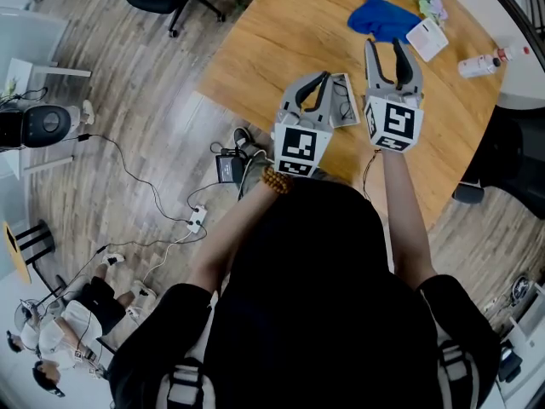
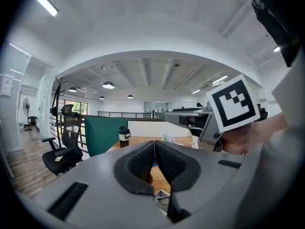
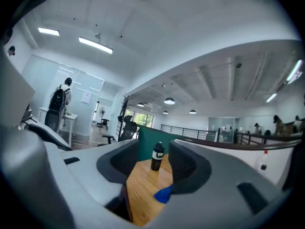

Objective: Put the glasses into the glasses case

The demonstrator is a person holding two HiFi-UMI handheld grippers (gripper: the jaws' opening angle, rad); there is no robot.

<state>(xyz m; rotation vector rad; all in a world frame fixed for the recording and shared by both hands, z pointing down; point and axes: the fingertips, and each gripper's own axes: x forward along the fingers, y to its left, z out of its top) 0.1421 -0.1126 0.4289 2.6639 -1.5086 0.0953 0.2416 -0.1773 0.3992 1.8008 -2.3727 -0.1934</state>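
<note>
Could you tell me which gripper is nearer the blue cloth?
Right: the right gripper points at the blue cloth just ahead; the left gripper sits farther back, leftward.

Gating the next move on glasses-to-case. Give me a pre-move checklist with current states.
1. Right claw open and empty: ok. The jaws stand apart with only tabletop showing between them.
2. Left claw free of load: ok. The jaws are together with nothing in them.
3. Glasses located: ok. They lie on the table between the two claws.
4. Case found and open: cannot tell. The glasses sit on a pale flat thing, and it is unclear whether that is the case.
5. Clutter away from the glasses: ok. The blue cloth, white card and bottle all lie farther off.
</note>
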